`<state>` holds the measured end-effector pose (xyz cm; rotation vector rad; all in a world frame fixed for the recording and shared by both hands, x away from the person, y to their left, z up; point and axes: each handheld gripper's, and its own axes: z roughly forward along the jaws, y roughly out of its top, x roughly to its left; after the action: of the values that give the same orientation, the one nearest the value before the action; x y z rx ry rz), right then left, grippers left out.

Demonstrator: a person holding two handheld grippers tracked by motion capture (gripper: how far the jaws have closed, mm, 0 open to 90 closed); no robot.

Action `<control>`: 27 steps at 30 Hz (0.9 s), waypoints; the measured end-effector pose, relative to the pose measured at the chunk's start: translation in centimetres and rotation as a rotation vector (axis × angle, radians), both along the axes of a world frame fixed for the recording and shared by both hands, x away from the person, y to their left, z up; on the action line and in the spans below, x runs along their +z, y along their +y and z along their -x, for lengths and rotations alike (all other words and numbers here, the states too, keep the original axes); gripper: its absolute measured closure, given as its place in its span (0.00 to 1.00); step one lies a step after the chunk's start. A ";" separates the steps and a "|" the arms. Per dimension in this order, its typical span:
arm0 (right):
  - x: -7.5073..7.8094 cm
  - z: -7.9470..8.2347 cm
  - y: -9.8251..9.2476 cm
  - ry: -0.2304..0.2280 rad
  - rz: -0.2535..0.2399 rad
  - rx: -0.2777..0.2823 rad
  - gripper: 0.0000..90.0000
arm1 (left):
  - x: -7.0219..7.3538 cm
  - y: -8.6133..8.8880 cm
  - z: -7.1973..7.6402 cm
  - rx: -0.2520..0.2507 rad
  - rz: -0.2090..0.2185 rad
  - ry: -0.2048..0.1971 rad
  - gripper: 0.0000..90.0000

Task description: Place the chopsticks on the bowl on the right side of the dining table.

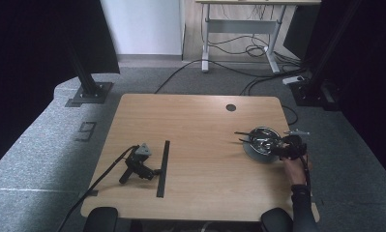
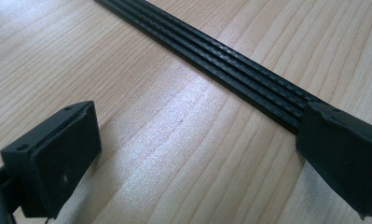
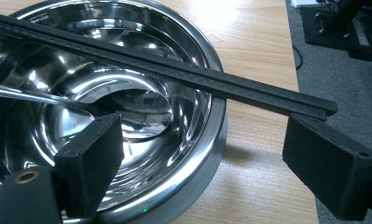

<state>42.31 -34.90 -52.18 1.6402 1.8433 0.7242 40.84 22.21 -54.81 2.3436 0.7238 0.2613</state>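
Note:
A shiny steel bowl (image 1: 259, 144) (image 3: 141, 51) stands near the table's right edge. A black ribbed strip (image 3: 174, 70) lies across its rim, and a thin metal utensil (image 3: 34, 95) rests inside. My right gripper (image 1: 280, 150) (image 3: 207, 140), held in a hand, hovers open at the bowl's near right rim, its right pad just under the strip's end. My left gripper (image 1: 154, 172) (image 2: 197, 140) lies open on the table with no hand on it. A second long black strip (image 1: 162, 166) (image 2: 230, 70) runs past its jaws, the right pad at the strip's edge.
The wooden table (image 1: 195, 125) has a round cable hole (image 1: 230, 107) at the back right. The left gripper's cable (image 1: 103, 176) trails off the front left corner. Grey carpet, black frame posts and floor cables surround the table.

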 end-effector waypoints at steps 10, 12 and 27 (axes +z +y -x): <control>2.4 -1.1 2.8 -0.045 0.006 0.073 0.11 | 0.0 0.0 0.0 0.000 -0.001 0.000 0.00; 2.6 -1.5 3.2 -0.048 0.010 0.077 0.10 | 0.0 0.0 0.0 0.000 -0.001 0.000 0.00; 2.5 -6.7 5.9 -0.004 0.052 0.068 0.09 | 0.0 0.0 0.0 -0.002 -0.002 0.000 0.00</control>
<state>49.01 -29.01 -49.65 1.5483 1.9071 0.7016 40.85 22.23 -54.80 2.3455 0.7216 0.2613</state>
